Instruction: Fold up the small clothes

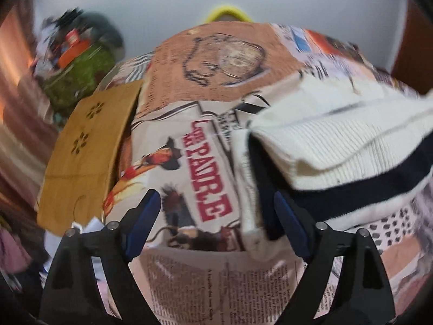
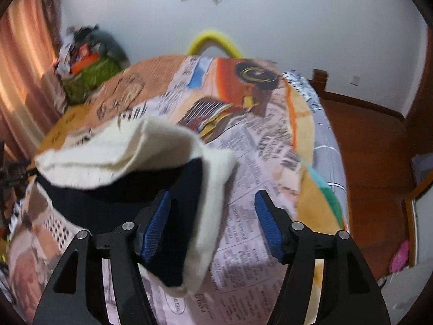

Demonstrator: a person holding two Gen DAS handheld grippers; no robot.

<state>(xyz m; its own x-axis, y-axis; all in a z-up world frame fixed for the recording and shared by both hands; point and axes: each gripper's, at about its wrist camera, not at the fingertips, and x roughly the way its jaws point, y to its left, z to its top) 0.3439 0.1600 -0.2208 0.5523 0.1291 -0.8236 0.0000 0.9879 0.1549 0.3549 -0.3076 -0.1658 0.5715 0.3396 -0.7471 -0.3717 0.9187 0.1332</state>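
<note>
Cream knitwear (image 1: 351, 135) with a navy band lies doubled on the printed blanket (image 1: 205, 86) mid-bed, both left gripper (image 1: 216, 227) and right gripper (image 2: 213, 224) spread, seemingly releasing a finished fold.

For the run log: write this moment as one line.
step: fold released | left tongs: open | right tongs: open | sweater: folded, on blanket

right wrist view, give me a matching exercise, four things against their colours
Things:
1. knitted garment
2. gripper finger pads
3. curved tube behind the bed
4. curtain

Colours:
A. yellow
B. cream with a dark navy band
C. pinkish orange
D. blue

Pairs: 1-B, 2-D, 3-A, 4-C
</note>
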